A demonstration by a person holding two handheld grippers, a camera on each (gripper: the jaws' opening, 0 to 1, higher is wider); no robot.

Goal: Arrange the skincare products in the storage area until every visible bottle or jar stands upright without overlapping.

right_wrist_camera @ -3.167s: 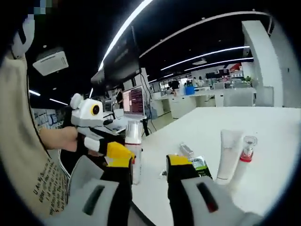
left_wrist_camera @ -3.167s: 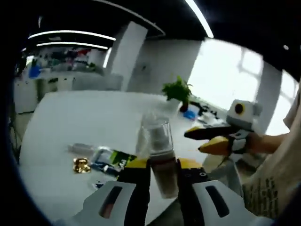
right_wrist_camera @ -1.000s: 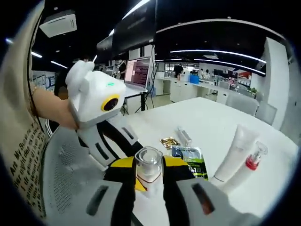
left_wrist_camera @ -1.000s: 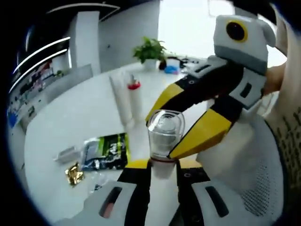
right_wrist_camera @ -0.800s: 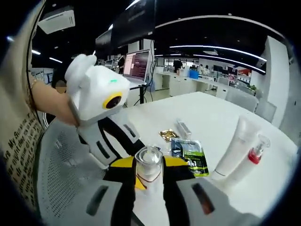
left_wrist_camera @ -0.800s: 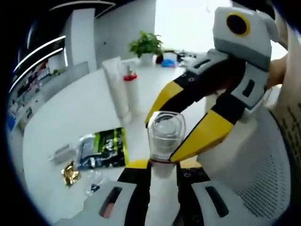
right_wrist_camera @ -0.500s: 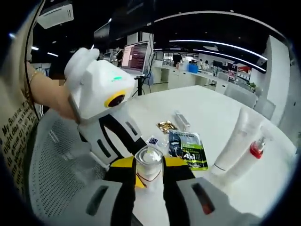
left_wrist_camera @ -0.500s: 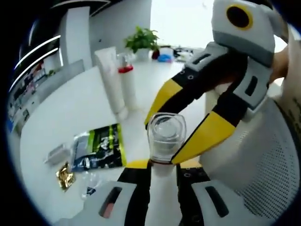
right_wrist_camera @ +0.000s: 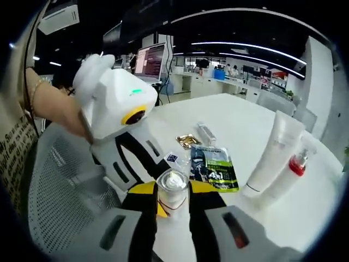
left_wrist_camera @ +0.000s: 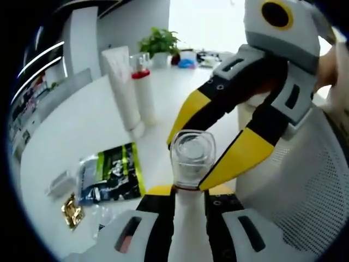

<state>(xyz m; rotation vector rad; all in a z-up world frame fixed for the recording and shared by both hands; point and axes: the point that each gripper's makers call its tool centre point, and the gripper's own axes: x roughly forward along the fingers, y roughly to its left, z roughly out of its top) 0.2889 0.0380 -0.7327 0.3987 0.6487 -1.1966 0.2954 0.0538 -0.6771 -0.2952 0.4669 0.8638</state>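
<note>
A bottle with a clear cap [left_wrist_camera: 191,157] is pinched at its lower body by my left gripper [left_wrist_camera: 188,192], which is shut on it. From the right, my right gripper [left_wrist_camera: 187,164] reaches in, and its yellow-tipped jaws close on either side of the clear cap. In the right gripper view the same cap [right_wrist_camera: 173,185] sits between my right gripper [right_wrist_camera: 173,197] jaws, with the left gripper's white body [right_wrist_camera: 117,103] above and to the left. A white tube [left_wrist_camera: 122,82] and a red-collared pump bottle [left_wrist_camera: 143,90] stand upright together on the white table [left_wrist_camera: 82,131].
A green sachet [right_wrist_camera: 212,166], a gold packet [right_wrist_camera: 188,141], a small clear tube [right_wrist_camera: 206,132] and a tiny sachet [right_wrist_camera: 174,158] lie flat on the table. A mesh chair [right_wrist_camera: 60,185] is under the grippers. A potted plant [left_wrist_camera: 158,41] stands at the table's far end.
The right gripper, apart and open 3.2 s ago, has come to the bottle and closed on its cap. Over the last second both grippers hold on while the views drift nearer the table.
</note>
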